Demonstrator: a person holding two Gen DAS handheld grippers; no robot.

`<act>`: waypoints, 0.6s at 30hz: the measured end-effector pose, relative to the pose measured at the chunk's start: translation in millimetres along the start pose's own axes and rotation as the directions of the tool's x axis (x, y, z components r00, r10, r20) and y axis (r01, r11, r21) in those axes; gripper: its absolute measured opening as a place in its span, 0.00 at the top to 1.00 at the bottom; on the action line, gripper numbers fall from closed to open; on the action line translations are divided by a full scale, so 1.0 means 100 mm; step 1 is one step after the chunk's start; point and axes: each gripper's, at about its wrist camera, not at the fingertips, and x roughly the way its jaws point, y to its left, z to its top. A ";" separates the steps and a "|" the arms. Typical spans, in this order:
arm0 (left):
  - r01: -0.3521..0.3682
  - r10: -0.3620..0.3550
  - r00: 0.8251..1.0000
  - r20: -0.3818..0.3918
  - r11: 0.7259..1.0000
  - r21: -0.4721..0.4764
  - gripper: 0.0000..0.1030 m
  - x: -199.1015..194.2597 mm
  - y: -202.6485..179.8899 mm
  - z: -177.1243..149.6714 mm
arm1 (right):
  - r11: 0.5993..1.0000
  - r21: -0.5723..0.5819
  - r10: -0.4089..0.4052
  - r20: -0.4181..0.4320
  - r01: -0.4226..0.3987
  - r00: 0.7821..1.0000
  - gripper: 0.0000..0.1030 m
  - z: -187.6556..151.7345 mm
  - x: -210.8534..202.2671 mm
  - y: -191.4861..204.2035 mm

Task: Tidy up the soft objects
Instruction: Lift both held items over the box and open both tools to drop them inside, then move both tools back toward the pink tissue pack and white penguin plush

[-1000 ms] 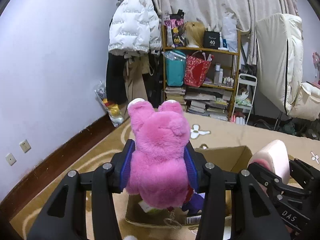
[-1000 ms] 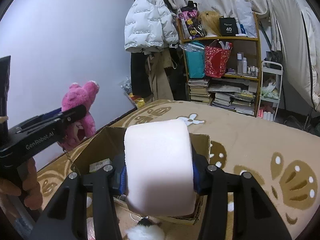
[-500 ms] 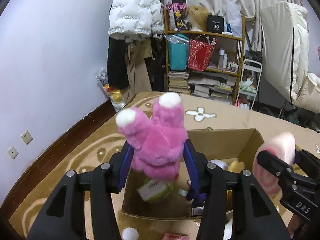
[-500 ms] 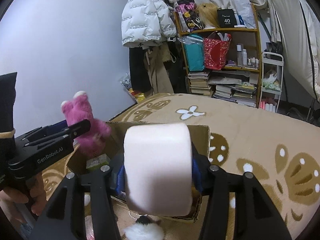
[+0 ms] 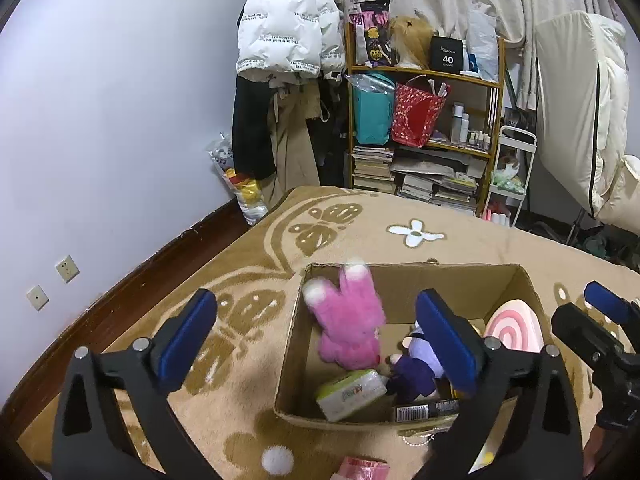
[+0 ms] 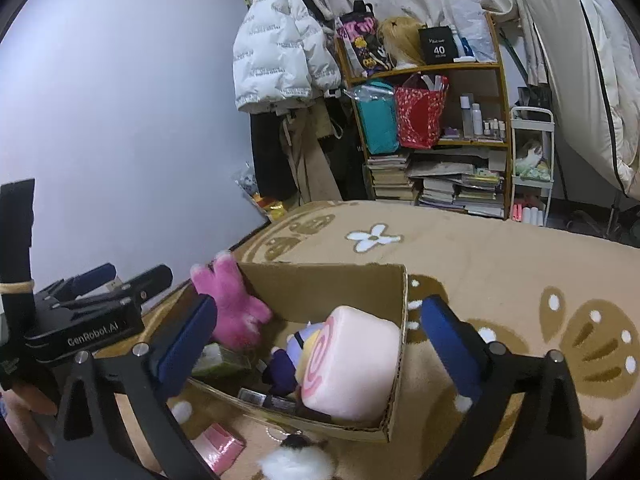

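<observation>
Left wrist view showed the left gripper [image 5: 316,330] with jaws opening wide and nothing pressed between them; the pink bear [image 5: 348,320] lay below in the box [image 5: 294,344], near its left wall, feet up. Right of it sat a green packet [image 5: 352,394], a purple doll [image 5: 416,364] and the roll cushion [image 5: 516,330] at the right wall. From the right wrist, the right gripper [image 6: 316,332] was likewise opening, empty, with the cushion [image 6: 352,364] resting on the doll against the right wall.

Both drops looked sound. Doing this step well probably meant lifting each claw straight up, fully spread, so no pad snagged fur or cardboard. A white pompom [image 6: 294,460] and a pink item [image 6: 218,450] lay outside the box, likely next.
</observation>
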 end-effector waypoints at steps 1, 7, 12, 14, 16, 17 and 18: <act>0.000 0.000 1.000 0.003 1.000 0.001 0.03 0.00 0.00 0.00 | 1.000 -0.002 -0.002 -0.001 0.002 1.000 0.00 0.01 -0.02 0.01; -0.010 0.010 1.000 0.010 1.000 0.023 0.00 -0.13 0.00 0.00 | 1.000 0.000 -0.011 -0.005 0.011 1.000 0.00 0.02 -0.10 0.05; 0.006 -0.006 1.000 -0.002 0.999 0.047 0.00 -0.25 -0.01 -0.04 | 1.000 -0.001 -0.022 0.002 0.022 1.000 0.00 0.02 -0.18 0.07; 0.002 -0.001 1.000 -0.010 0.998 0.057 0.00 -0.29 -0.03 -0.06 | 1.000 0.007 -0.023 0.003 0.023 1.000 0.00 0.02 -0.22 0.07; -0.004 0.005 1.000 -0.013 0.998 0.059 0.00 -0.34 -0.02 -0.08 | 1.000 0.017 -0.024 0.005 0.024 1.000 0.00 0.03 -0.28 0.07; -0.006 0.007 1.000 -0.019 0.998 0.056 0.00 -0.36 0.00 -0.10 | 1.000 0.018 -0.023 0.005 0.023 1.000 0.00 0.03 -0.30 0.07; -0.004 0.005 1.000 -0.025 0.999 0.052 0.00 -0.37 0.02 -0.11 | 1.000 0.016 -0.018 0.000 0.018 1.000 0.00 0.03 -0.30 0.07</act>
